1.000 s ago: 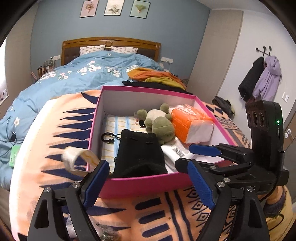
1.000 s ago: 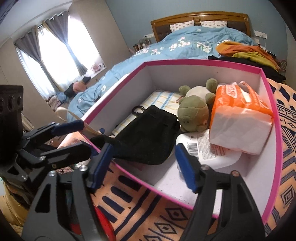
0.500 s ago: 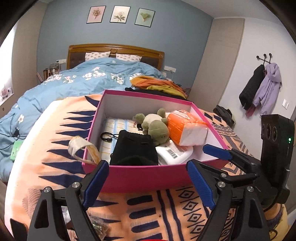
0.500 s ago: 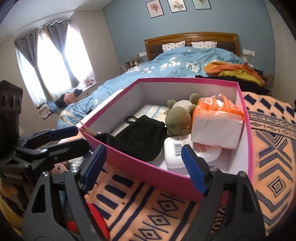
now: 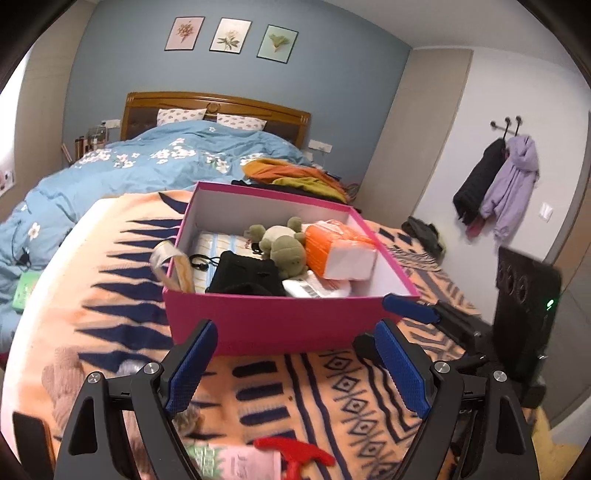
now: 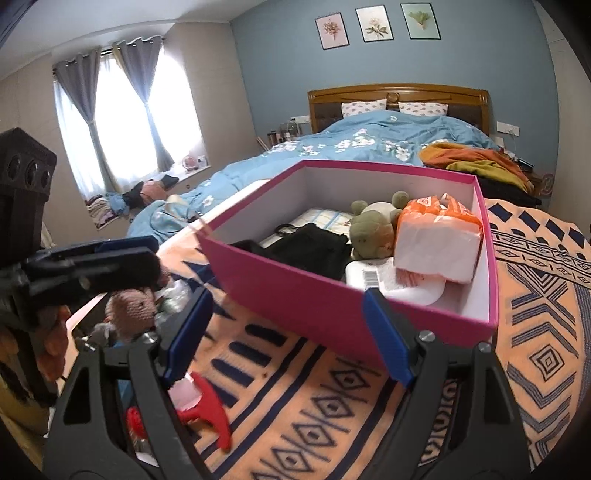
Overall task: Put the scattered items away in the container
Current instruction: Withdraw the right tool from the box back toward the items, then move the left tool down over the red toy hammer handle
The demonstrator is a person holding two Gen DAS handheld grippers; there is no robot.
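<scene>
Left tool (image 5: 291, 365): jaws spread wide, nothing between the blue pads, held above the patterned orange blanket (image 5: 110, 302). Right tool (image 6: 288, 339): likewise wide open and empty, to the right of the left one; each tool shows at the edge of the other's view.

Nearest, just under the tools: a red-handled item (image 6: 207, 410) lying on the blanket, touching a pink-and-green packet (image 5: 229, 459); both blurred, type unclear. To the left of these in the right wrist view, a pinkish knitted soft toy (image 6: 129, 314) beside some crumpled clear wrapping.

Beyond: pink box (image 5: 280, 321), open-topped, resting on the blanket. Inside it, near side to far: black pouch (image 5: 245, 275) against the front wall, white pack with barcode (image 6: 384, 278), green plush turtle (image 5: 286, 251) in the middle, orange-and-white tissue pack (image 6: 437, 232) on the right resting partly on the white pack, striped cloth (image 5: 218, 243) under them. A beige strap (image 5: 166, 258) hangs over the box's left wall.

Farther: blue floral duvet (image 5: 147, 166), heap of orange and yellow clothing (image 5: 295, 175), wooden headboard (image 5: 218, 107), three framed prints (image 5: 231, 35). Coats on wall hooks (image 5: 498, 184) at right.
</scene>
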